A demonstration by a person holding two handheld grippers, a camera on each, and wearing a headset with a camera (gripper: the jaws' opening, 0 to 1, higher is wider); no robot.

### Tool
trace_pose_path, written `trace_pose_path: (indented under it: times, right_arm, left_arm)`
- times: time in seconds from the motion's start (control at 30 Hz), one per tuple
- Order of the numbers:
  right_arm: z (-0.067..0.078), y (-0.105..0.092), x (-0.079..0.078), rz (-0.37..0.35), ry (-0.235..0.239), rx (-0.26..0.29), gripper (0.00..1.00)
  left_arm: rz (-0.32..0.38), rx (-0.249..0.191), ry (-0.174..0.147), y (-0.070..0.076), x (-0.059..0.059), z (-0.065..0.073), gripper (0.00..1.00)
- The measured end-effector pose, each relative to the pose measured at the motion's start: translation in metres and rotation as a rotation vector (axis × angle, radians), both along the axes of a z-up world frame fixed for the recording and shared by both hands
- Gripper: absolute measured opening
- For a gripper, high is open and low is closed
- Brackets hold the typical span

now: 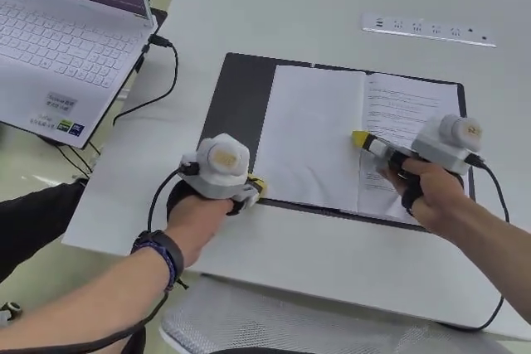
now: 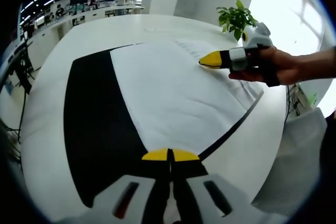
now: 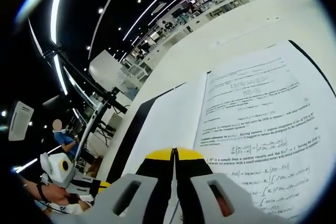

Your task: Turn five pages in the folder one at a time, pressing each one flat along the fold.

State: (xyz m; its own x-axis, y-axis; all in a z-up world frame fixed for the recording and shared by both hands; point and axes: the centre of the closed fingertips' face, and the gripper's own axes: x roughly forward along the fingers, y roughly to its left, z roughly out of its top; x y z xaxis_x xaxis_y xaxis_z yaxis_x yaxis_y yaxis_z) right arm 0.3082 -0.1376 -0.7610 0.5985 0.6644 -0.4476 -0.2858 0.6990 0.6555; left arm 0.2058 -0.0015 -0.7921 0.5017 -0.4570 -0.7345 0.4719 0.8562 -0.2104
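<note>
Folder [image 1: 239, 105], black cover, lying open on white table [image 1: 290, 14] in front of the person. Blank turned page [image 1: 307, 138] at left, printed page [image 1: 411, 109] at right. Right gripper [image 1: 359, 139]: jaws together, yellow tips on the fold. Left gripper [image 1: 255, 186]: jaws together, at folder's near edge. Step judged: pressing turned page flat. Next move calls for catching one printed page's edge alone. Laptop [image 1: 58, 47] well apart.
</note>
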Motion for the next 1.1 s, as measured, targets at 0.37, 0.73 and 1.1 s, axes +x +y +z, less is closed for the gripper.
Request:
trace_pose_path:
  times: [0.37, 0.73, 1.1]
  right_arm:
    - [0.003, 0.002, 0.008, 0.008, -0.009, 0.028, 0.0]
    - [0.004, 0.001, 0.037, -0.078, -0.022, 0.055, 0.0]
    - [0.006, 0.0, 0.068, -0.164, -0.051, 0.07, 0.0]
  left_arm:
    - [0.022, -0.025, -0.003, 0.001, 0.0, -0.001, 0.0]
    - [0.02, -0.017, -0.007, 0.001, -0.001, -0.001, 0.0]
    - [0.03, -0.02, -0.007, 0.001, 0.0, -0.002, 0.0]
